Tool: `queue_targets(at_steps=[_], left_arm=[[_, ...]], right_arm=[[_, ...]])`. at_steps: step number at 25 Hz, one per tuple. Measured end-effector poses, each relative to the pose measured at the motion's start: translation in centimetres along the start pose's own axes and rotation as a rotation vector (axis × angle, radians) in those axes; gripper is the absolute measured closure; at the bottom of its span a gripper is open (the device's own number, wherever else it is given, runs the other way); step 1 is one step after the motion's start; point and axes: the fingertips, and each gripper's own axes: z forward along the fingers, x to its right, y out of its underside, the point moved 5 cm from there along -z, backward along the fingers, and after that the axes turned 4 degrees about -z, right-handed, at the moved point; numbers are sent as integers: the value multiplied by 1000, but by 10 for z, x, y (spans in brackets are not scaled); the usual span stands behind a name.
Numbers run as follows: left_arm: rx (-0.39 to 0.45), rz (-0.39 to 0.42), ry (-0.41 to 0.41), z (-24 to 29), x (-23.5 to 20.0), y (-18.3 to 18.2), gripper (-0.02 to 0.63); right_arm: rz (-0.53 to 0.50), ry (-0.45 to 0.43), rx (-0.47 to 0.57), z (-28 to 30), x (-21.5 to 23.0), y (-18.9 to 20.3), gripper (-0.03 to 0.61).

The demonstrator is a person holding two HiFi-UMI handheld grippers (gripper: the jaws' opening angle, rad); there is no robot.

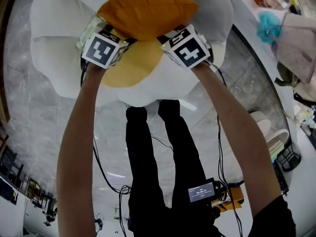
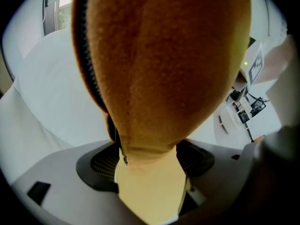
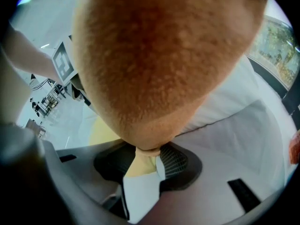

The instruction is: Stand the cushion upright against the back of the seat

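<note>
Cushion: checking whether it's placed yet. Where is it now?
Head view, top centre: the cushion is pinched at its near corners by the left gripper and right gripper, over the yellow middle of the white seat.

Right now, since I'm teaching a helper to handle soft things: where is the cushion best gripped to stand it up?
Grip it by its two near corners, one per gripper, coming from the person's side of the seat. The cushion is too plump to pinch in the middle, but it tapers thin at the corners. That is where the left gripper and right gripper pinch it.
</note>
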Motion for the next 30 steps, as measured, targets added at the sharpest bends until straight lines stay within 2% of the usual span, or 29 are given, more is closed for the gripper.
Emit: queue_targets(at_steps=[4, 9, 14, 19, 26, 30], left_arm=[[22, -41, -18, -3, -7, -3, 238], [36, -82, -45, -5, -13, -7, 238], [-18, -19, -89, -5, -14, -8, 238], [-18, -10, -108, -8, -17, -11, 238], [-29, 39, -79, -10, -4, -15, 238], [-29, 31, -77, -14, 0, -13, 239]], right_arm=[[54, -13, 4, 2, 10, -6, 391], [59, -1, -1, 5, 17, -13, 383], [73, 2, 12, 9, 19, -18, 380], [54, 81, 4, 3, 24, -23, 365], [64, 125, -11, -1, 27, -23, 367], [46, 133, -3, -7, 23, -25, 367]])
